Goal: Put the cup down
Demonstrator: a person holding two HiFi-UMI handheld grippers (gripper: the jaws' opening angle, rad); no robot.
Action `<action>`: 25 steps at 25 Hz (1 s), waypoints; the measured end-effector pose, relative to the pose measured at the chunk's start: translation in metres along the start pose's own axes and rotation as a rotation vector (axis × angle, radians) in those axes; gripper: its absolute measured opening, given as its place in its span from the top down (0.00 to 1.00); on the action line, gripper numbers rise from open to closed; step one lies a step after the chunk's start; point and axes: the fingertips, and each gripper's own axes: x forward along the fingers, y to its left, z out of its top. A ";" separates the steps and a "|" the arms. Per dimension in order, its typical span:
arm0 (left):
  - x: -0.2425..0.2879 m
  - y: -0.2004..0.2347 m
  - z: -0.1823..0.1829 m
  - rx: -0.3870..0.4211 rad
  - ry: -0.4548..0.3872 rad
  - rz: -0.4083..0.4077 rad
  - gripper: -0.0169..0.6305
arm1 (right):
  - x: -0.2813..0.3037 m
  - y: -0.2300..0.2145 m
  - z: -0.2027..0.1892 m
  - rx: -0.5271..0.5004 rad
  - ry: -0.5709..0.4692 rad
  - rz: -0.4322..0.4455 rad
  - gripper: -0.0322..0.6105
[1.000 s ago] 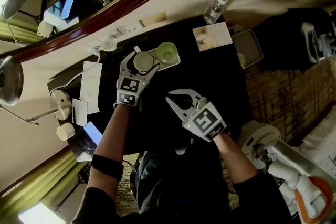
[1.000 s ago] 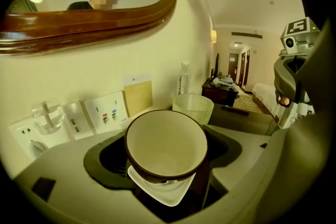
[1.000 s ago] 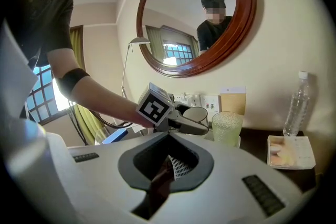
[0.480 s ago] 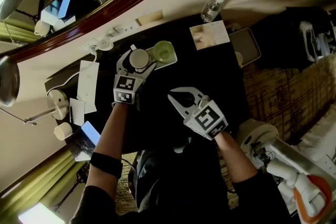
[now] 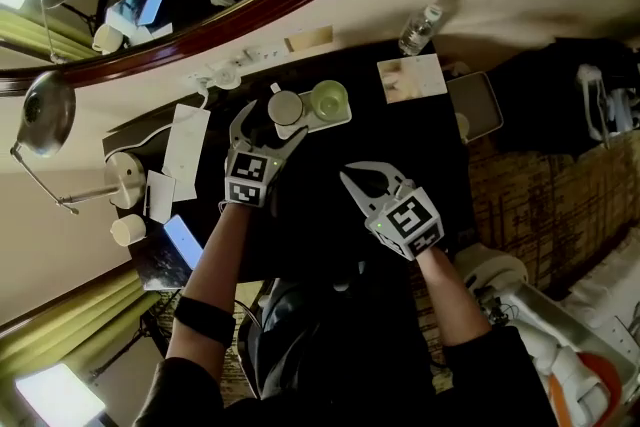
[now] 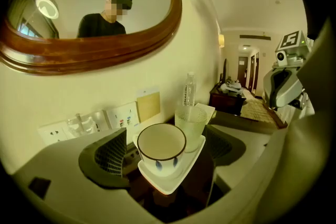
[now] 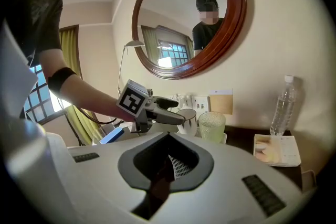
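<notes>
One cup [image 6: 161, 147] on tray [image 6: 169, 184] between spread, just-opened fingers of left gripper [image 5: 269, 126]; right gripper [image 5: 350, 176] fingers pressed together.

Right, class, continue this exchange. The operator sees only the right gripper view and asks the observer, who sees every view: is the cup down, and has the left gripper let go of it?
Observer: Yes. The left gripper view shows the cup upright on the white tray. The left gripper has just been opening its jaws, and neither pad touches the cup.
Operator: Is anything inside the cup?
Observer: It looks empty. That view looks into its mouth and shows only a plain white inside.
Operator: Where is my right gripper relative to the tray?
Observer: In the head view the right gripper, shut on nothing, is over the dark desk. It is apart from the tray and nearer the person.
</notes>
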 end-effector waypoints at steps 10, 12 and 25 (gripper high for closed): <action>-0.089 -0.052 0.048 -0.044 -0.087 0.037 0.72 | -0.038 -0.022 0.007 0.015 -0.016 -0.078 0.94; -0.100 -0.058 0.053 -0.055 -0.096 0.046 0.80 | -0.045 -0.027 0.013 0.007 -0.023 -0.079 0.94; -0.156 -0.066 0.033 -0.244 -0.064 0.181 0.97 | -0.072 -0.036 0.016 -0.003 -0.030 -0.088 0.94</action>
